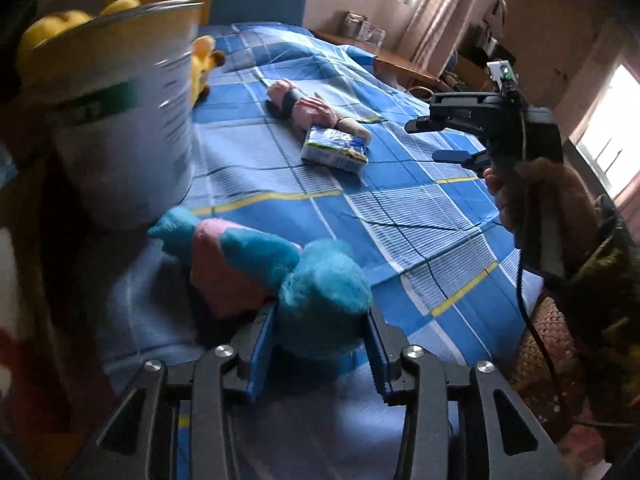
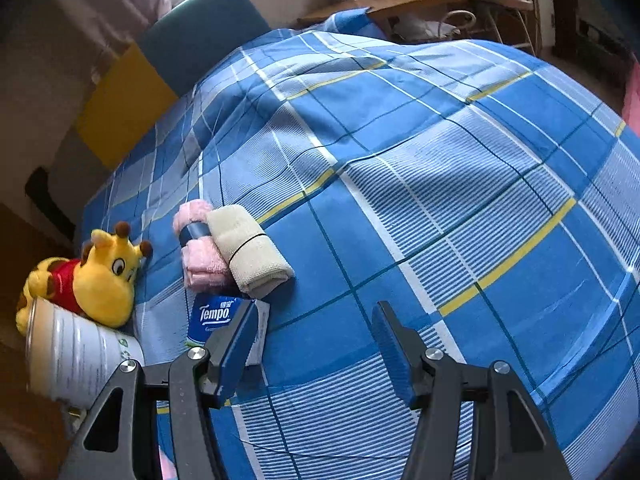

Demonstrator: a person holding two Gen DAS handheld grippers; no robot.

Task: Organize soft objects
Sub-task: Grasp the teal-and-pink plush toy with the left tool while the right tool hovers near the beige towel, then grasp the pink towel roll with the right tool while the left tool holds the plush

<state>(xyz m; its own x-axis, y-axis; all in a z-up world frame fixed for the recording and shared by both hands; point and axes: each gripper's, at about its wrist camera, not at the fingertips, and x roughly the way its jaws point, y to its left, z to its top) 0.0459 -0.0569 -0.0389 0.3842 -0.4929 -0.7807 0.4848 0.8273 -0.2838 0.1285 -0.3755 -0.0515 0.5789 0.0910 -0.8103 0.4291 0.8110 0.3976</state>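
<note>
- The left gripper (image 1: 320, 344) has its blue pads closed against a turquoise-and-pink plush toy (image 1: 276, 276), pinching the fluffy turquoise end; the rest of the toy trails forward toward the white tin bucket (image 1: 132, 120)
- The toy lies just beside the foot of the bucket, over the blue plaid bedspread (image 1: 400, 208); whether it rests on the cloth or hangs clear of it I cannot tell
- I judge it light and very yielding: the pile squashes under the pads, so a bite deep into the stuffed bulk should hold better than one on a thin limb, which could slip out
- The right gripper (image 2: 316, 344) stands about half open with nothing between its jaws, hovering over the bedspread farther from the bucket
- A yellow giraffe plush in a red shirt (image 2: 100, 276) leans against the bucket's rim, rounded and short-furred
- Beyond the bucket lie a rolled pink towel with a dark band (image 2: 196, 248) and a rolled beige towel (image 2: 252, 252), touching side by side, both looped terry
- A Tempo tissue pack (image 2: 212, 316) in glossy film sits just in front of the towels; smooth, likely slippery, soft enough to dent
</note>
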